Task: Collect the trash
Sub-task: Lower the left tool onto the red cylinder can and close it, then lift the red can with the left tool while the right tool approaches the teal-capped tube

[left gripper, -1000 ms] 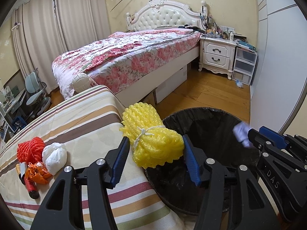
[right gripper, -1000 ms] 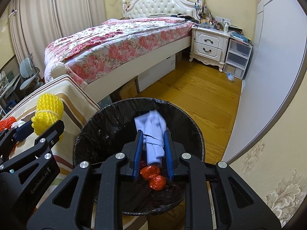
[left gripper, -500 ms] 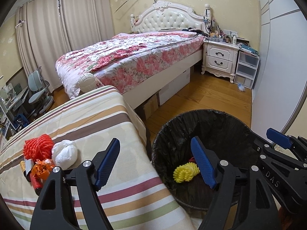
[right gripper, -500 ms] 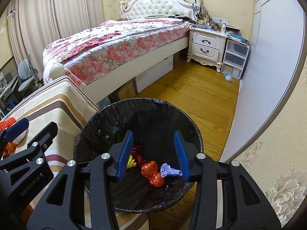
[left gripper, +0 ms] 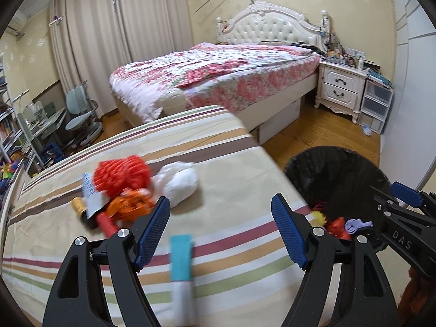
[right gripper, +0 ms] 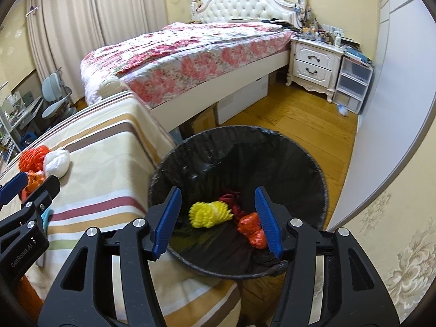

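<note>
yellow net [right gripper: 209, 214] below spread jaws

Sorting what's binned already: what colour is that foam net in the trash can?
Yellow; the foam net shows best in the right wrist view.

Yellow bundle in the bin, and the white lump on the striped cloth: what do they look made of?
Yellow bundle: looks like soft foam netting, matte, going by its ribbed, knobbly surface and the tie around its middle. White lump: probably crumpled tissue or thin plastic; soft folds show, but blur leaves it open. Bin: lined with a black, slightly glossy, wrinkled plastic bag.
</note>
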A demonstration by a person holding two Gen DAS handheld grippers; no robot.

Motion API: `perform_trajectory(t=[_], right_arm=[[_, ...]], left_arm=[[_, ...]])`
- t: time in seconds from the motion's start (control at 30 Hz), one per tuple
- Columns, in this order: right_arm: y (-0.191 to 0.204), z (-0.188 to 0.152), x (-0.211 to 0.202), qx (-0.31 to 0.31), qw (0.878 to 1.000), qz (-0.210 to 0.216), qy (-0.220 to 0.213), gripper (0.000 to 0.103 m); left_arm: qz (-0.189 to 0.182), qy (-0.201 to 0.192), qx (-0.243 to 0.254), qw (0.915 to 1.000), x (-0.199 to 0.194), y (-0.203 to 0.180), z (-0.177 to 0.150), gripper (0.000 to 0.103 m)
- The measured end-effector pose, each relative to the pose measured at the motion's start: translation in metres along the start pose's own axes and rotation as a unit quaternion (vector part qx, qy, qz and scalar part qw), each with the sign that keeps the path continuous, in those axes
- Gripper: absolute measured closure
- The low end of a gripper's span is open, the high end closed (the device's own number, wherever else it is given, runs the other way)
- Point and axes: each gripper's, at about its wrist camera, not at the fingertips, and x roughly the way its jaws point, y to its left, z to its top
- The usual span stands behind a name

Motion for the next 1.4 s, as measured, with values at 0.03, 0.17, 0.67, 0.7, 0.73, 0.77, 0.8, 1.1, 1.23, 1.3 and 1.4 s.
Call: perform_trajectory(t=[0.03,0.17,0.67,0.7,0.73,0.77,0.8,1.1,1.23,1.3,1.4], right_arm=[[0.005,-0.001,-0.001,-0.003,1.0,0.004,0.001,0.048],[0.033,-0.005,-0.003,-0.022,1.0,0.023,0.004,0.048],[0.104,-0.019,-0.001,-0.08,0.994,0.064,0.026,0.048],[0.106,-0.019,0.0,-0.082,0.994,0.066,0.027,0.048],[0.108,-0.018,0.001,-0.084,0.994,0.067,0.028,0.048],[0.111,-0.017,0.002,-0.086,0.993,0.069,0.029,0.048],[0.113,-0.017,0.004,-0.087,0.993,0.071,0.03,0.047],[0.125,-0.016,0.007,-0.1,0.991,0.083,0.034,0.047],[0.125,-0.018,0.005,-0.1,0.991,0.085,0.034,0.047],[0.126,-0.019,0.004,-0.099,0.991,0.086,0.035,0.047],[0.126,-0.02,0.003,-0.102,0.99,0.086,0.035,0.047]], left_arm=[[0.005,0.002,-0.005,1.0,-0.001,0.008,-0.003,0.029],[0.026,0.008,-0.024,0.9993,-0.006,0.036,-0.015,0.029],[0.077,0.054,-0.075,0.9928,0.02,0.106,-0.029,0.029],[0.077,0.057,-0.076,0.9925,0.023,0.107,-0.029,0.029],[0.076,0.062,-0.077,0.9921,0.026,0.108,-0.029,0.029],[0.074,0.066,-0.079,0.9919,0.027,0.109,-0.03,0.029],[0.073,0.07,-0.081,0.9916,0.029,0.111,-0.03,0.03],[0.043,0.08,-0.079,0.9927,0.029,0.119,-0.037,0.068],[0.04,0.078,-0.075,0.9933,0.017,0.124,-0.046,0.072],[0.035,0.081,-0.077,0.9931,0.01,0.127,-0.052,0.074],[0.031,0.081,-0.078,0.9931,-0.002,0.133,-0.063,0.075]])
